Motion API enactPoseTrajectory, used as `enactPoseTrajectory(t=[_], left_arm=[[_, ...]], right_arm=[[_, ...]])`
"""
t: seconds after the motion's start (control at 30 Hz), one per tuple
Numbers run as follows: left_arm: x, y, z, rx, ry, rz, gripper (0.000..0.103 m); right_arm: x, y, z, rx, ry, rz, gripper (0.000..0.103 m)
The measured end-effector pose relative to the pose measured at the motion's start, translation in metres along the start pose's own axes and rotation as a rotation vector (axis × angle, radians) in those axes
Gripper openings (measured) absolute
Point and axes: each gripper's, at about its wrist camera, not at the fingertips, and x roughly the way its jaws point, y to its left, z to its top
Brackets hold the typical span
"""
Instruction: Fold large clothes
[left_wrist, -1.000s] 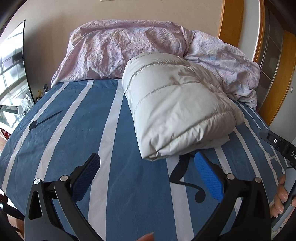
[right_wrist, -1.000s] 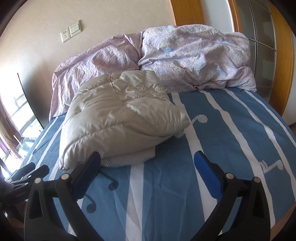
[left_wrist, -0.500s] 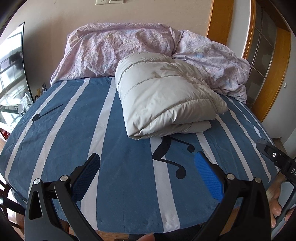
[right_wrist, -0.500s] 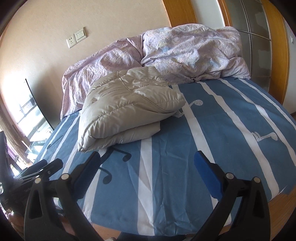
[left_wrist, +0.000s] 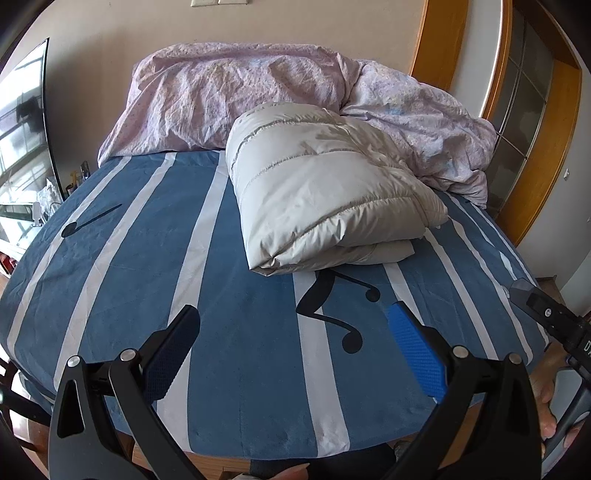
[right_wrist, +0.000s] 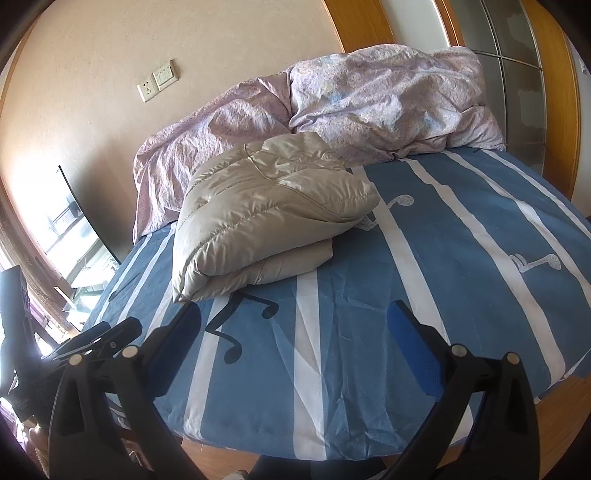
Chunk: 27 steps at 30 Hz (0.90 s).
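A pale grey puffer jacket (left_wrist: 325, 192) lies folded in a thick bundle on the blue-and-white striped bed (left_wrist: 147, 258), near the pillows. It also shows in the right wrist view (right_wrist: 266, 218). My left gripper (left_wrist: 295, 343) is open and empty, held back over the bed's near edge, well short of the jacket. My right gripper (right_wrist: 295, 339) is open and empty too, also near the foot of the bed. The right gripper's body shows at the right edge of the left wrist view (left_wrist: 546, 317).
A crumpled lilac duvet (left_wrist: 258, 96) is piled at the head of the bed against the wall. A wooden door frame (left_wrist: 554, 147) stands at the right. A window and clutter are at the left (left_wrist: 22, 166). Wooden floor shows below the bed's edge (right_wrist: 554, 413).
Both grippers have pulled back from the folded jacket toward the foot of the bed. The jacket now looks smaller and farther away; it has not moved on the bed.
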Motion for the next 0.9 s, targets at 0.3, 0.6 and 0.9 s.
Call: enactPoseTrajectory(t=[0.3, 0.6, 0.9], left_arm=[[-0.0005, -0.0027, -0.0011, -0.007, 0.01, -0.013, 0.102], [0.002, -0.0043, -0.0012, -0.009, 0.018, -0.034, 0.102], [0.0017, -0.0032, 0.0005, -0.01, 0.017, -0.033, 0.102]], right_arm=[[0.0026, 0.0017, -0.0009, 0.009, 0.009, 0.006, 0.101], [0.0044, 0.0005, -0.0013, 0.017, 0.015, 0.012, 0.101], [0.0063, 0.0012, -0.0017, 0.016, 0.017, 0.015, 0.101]])
